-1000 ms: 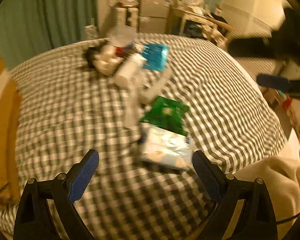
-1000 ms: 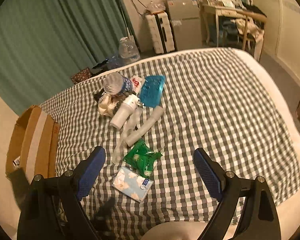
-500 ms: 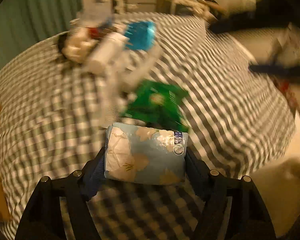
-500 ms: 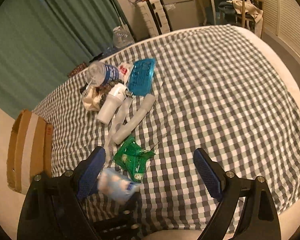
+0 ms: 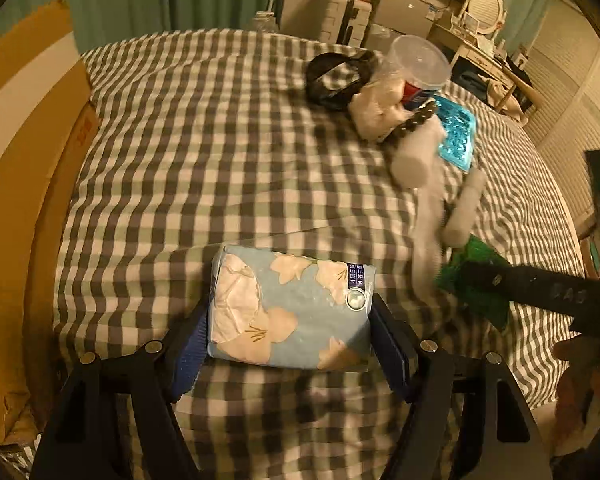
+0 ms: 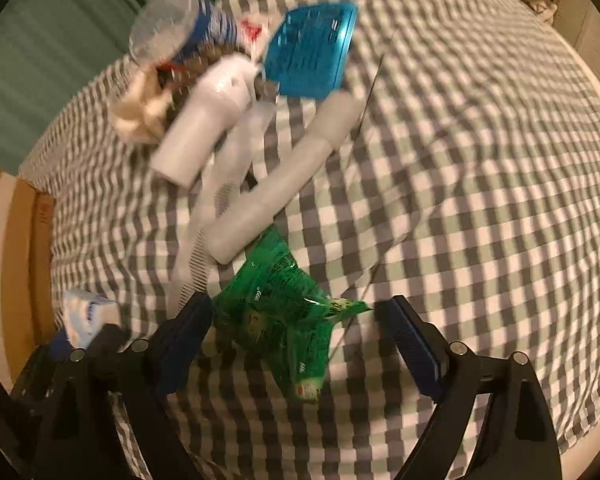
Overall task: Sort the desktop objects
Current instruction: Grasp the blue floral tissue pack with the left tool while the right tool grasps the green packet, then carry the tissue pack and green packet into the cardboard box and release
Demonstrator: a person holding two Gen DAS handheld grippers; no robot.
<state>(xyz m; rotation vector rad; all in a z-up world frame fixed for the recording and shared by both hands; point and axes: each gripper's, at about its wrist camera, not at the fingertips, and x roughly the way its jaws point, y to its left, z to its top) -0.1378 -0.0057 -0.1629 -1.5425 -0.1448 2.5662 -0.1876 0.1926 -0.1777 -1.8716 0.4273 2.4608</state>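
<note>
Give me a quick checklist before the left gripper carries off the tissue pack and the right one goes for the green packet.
1. Tissue pack clamped by the left gripper: ok, both pads press its sides.
2. Tissue pack clear of other items: ok.
3. Right gripper open: ok, jaws wide.
4. Green packet between those jaws: ok, not yet pinched.
5. White tube clear of the packet: not ok, its end touches or overlaps the packet's top.
6. Cardboard box open to receive: cannot tell.
</note>
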